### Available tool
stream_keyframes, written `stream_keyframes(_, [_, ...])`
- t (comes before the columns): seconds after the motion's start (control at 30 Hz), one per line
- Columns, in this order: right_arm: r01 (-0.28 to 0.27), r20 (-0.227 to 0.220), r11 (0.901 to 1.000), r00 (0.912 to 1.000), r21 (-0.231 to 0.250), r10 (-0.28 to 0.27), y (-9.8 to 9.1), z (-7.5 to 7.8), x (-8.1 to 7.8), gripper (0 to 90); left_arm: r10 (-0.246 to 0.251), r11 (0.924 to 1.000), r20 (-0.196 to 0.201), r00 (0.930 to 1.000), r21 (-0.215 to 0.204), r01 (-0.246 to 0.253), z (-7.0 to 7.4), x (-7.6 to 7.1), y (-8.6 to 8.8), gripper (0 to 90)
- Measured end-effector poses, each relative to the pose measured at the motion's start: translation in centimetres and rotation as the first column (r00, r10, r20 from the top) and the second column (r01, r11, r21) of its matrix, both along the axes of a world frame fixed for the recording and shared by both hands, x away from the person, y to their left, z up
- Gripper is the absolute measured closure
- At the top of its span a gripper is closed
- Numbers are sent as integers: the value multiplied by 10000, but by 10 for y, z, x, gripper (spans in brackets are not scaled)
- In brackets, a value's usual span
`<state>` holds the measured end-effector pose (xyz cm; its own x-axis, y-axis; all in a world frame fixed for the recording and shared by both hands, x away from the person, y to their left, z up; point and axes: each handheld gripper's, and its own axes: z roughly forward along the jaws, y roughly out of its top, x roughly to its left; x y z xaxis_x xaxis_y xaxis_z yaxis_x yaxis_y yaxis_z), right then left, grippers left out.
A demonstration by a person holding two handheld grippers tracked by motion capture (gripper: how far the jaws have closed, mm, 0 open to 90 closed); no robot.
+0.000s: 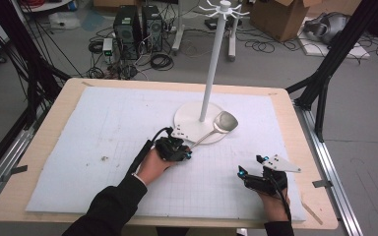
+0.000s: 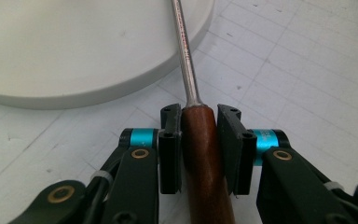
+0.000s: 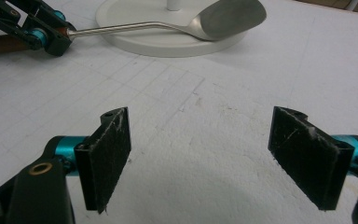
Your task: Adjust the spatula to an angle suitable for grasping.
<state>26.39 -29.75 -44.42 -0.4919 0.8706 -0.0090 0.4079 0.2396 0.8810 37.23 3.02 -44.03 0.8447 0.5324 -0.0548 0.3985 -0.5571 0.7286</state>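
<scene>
High view sits above the person's side of the table [image 1: 39, 147], facing fwd and down, far enough to take in the whole top w/ the white stand [image 1: 203, 120] near centre. Left gripper view rides low and v. close just short of the stand's base [image 2: 74, 56], looking along the spoon [image 2: 200, 140] handle twd it. Right gripper view sits further back from the stand [image 3: 168, 39], low over the mat, aimed at the base; all three share base and spoon.

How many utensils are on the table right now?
1: a spoon, its bowl resting on the white stand base, its wooden handle clamped in the left tool. Nothing seems hidden.
</scene>
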Motion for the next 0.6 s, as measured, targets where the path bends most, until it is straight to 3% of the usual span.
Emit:
stream_keyframes(0.17, [-25,-12,10000,10000,-25,25,0,0,-1,206,-425,9991,-210,9989,41,425,2,1,5,729])
stream_keyframes(0.23, [-35,-27,10000,10000,16,35,-1,0,-1,207,-866,9957,-14,9962,329,866,4,0,9,734])
stream_keyframes(0.33, [-5,21,10000,10000,10,5,-1,0,0,207,-1133,9929,98,9935,367,1128,4,-1,11,736])
stream_keyframes(0.4, [-15,10,10000,10000,9,15,-1,0,-1,208,-1394,9895,183,9901,414,1385,4,-3,13,736])
stream_keyframes(0.53, [13,6,10000,10000,18,-13,-1,0,0,207,-2300,9719,359,9725,594,2276,6,-9,16,736])
stream_keyframes(0.6, [19,-22,10000,10000,19,-19,-1,0,0,208,-2409,9689,340,9700,662,2383,5,-10,16,736])
